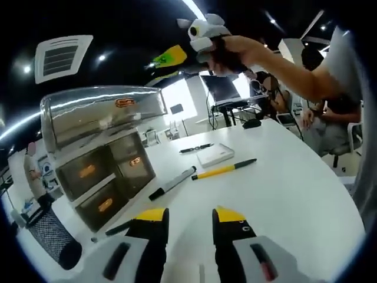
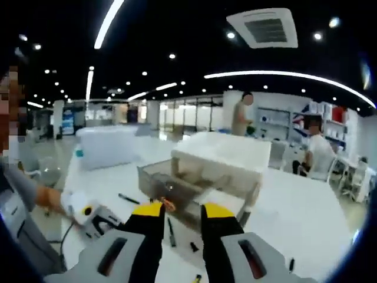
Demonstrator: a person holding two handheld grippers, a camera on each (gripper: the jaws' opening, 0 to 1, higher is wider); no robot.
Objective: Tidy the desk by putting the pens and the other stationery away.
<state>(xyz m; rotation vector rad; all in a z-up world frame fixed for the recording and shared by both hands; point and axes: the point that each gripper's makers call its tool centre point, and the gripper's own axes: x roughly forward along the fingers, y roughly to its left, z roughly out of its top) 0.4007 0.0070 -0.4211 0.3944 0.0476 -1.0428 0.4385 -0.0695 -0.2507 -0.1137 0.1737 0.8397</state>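
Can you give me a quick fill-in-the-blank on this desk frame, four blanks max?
1. In the left gripper view, the pen lying nearest the white eraser-like block has a ____ body with black ends.
2. The smoky translucent organiser holds its contents in small pull-out ____.
3. The left gripper has its jaws apart with ____ between them.
4. The table surface is ____ in colour.

Missing words: yellow; drawers; nothing; white

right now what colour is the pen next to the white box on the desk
Yellow with a black tip, clearest in the left gripper view: the pen beside the white box.
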